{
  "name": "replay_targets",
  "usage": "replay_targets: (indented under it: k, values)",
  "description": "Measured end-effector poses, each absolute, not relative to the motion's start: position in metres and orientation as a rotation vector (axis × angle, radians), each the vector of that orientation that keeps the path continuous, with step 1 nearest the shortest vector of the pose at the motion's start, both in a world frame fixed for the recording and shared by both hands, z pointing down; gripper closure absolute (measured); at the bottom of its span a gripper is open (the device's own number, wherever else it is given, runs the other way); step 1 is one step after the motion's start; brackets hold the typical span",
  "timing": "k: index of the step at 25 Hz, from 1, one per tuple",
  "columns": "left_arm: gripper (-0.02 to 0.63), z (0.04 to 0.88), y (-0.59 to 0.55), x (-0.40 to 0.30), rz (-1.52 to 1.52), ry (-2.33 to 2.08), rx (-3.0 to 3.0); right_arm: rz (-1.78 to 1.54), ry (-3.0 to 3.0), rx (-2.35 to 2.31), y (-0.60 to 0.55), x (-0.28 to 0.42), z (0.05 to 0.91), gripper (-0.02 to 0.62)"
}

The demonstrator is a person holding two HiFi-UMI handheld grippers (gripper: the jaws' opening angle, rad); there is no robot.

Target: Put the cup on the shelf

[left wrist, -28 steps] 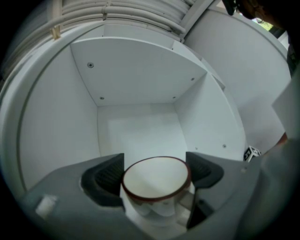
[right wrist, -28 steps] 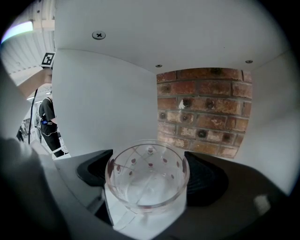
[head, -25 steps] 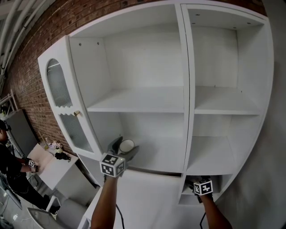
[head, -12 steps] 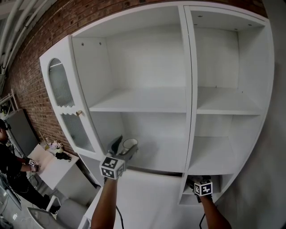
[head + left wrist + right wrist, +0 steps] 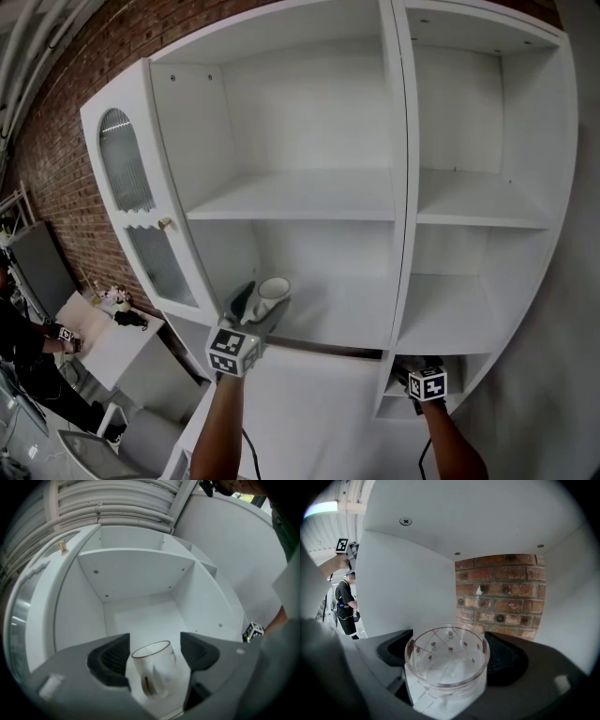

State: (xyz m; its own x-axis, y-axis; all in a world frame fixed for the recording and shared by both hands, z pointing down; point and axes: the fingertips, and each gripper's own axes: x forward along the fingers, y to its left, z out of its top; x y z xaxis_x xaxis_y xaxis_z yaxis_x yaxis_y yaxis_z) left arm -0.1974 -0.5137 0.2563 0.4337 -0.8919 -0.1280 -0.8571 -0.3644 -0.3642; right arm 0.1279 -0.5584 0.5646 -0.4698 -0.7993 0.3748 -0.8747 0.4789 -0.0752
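Pinching a white ceramic cup (image 5: 151, 665) in my left tongs (image 5: 261, 302) before the white shelf unit (image 5: 309, 197), I clamp a red-dotted clear glass bowl (image 5: 446, 677) in my right tongs (image 5: 451, 651).

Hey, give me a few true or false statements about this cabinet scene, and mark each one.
1. The left gripper holds a white cup. True.
2. Plates fill the upper shelf. False: nothing stands on it.
3. The cabinet door stands open. True.
4. The right gripper is empty. False: a clear glass with red dots sits between its jaws.
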Motion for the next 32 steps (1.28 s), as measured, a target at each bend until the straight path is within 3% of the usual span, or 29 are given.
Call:
replay_targets:
  k: [20, 24, 32]
  values:
    - [0.284, 0.257, -0.452, -0.198, -0.076, 1.432, -2.299, 0.230, -2.439, 1.540, -0.534, 0.139, 0.535, 0.120]
    - [0.290, 0.262, -0.429, -0.198, -0.075, 1.414, -2.299, 0.148, -2.426, 1.604, -0.516, 0.151, 0.519, 0.170]
    - [0.319, 0.281, -0.375, -0.210, -0.072, 1.407, -2.294, -0.054, -2.395, 1.692, -0.462, 0.160, 0.478, 0.353]
